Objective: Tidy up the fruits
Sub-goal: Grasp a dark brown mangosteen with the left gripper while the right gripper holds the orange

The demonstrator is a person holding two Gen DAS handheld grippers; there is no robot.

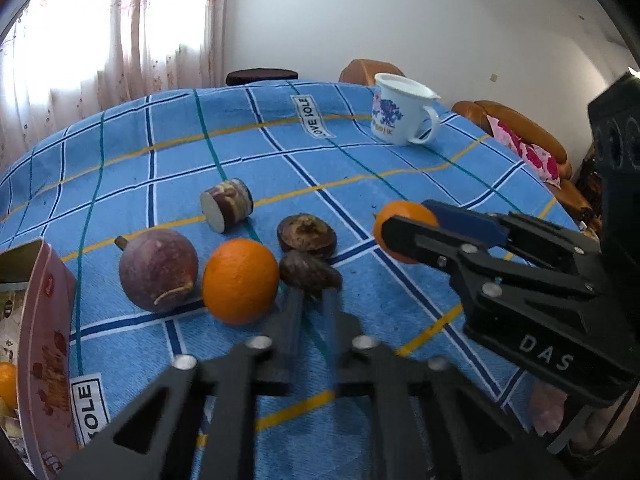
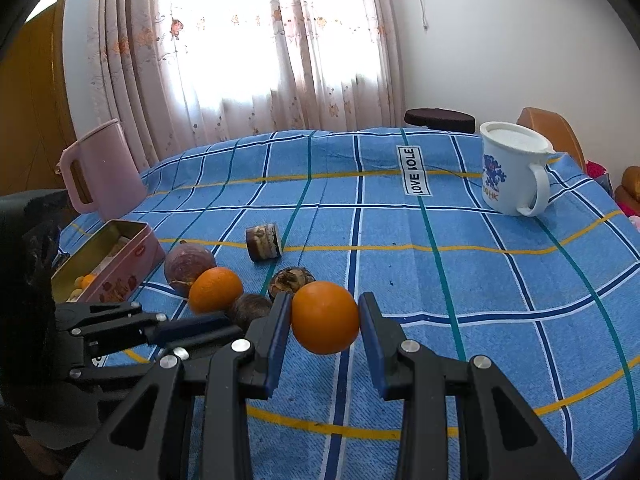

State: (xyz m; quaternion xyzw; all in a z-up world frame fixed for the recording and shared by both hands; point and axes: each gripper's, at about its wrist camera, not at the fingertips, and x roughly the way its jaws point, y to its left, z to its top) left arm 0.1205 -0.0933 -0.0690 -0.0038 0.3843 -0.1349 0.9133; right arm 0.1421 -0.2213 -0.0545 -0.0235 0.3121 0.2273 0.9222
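My left gripper (image 1: pixel 311 294) is shut on a dark brown fruit (image 1: pixel 310 272) low over the blue checked cloth. It also shows in the right wrist view (image 2: pixel 224 330) with that fruit (image 2: pixel 250 308). My right gripper (image 2: pixel 325 318) is shut on an orange (image 2: pixel 325 318) and holds it just above the cloth; it shows in the left wrist view (image 1: pixel 408 236) too. On the cloth lie a second orange (image 1: pixel 240 280), a purple round fruit (image 1: pixel 158 274), a brown wrinkled fruit (image 1: pixel 306 236) and a cut piece (image 1: pixel 226 204).
An open pink tin (image 2: pixel 116 260) holding small fruits stands at the left, also seen in the left wrist view (image 1: pixel 44 344). A pink jug (image 2: pixel 100 168) stands behind it. A white mug (image 2: pixel 512 172) stands at the far right. Chairs ring the table.
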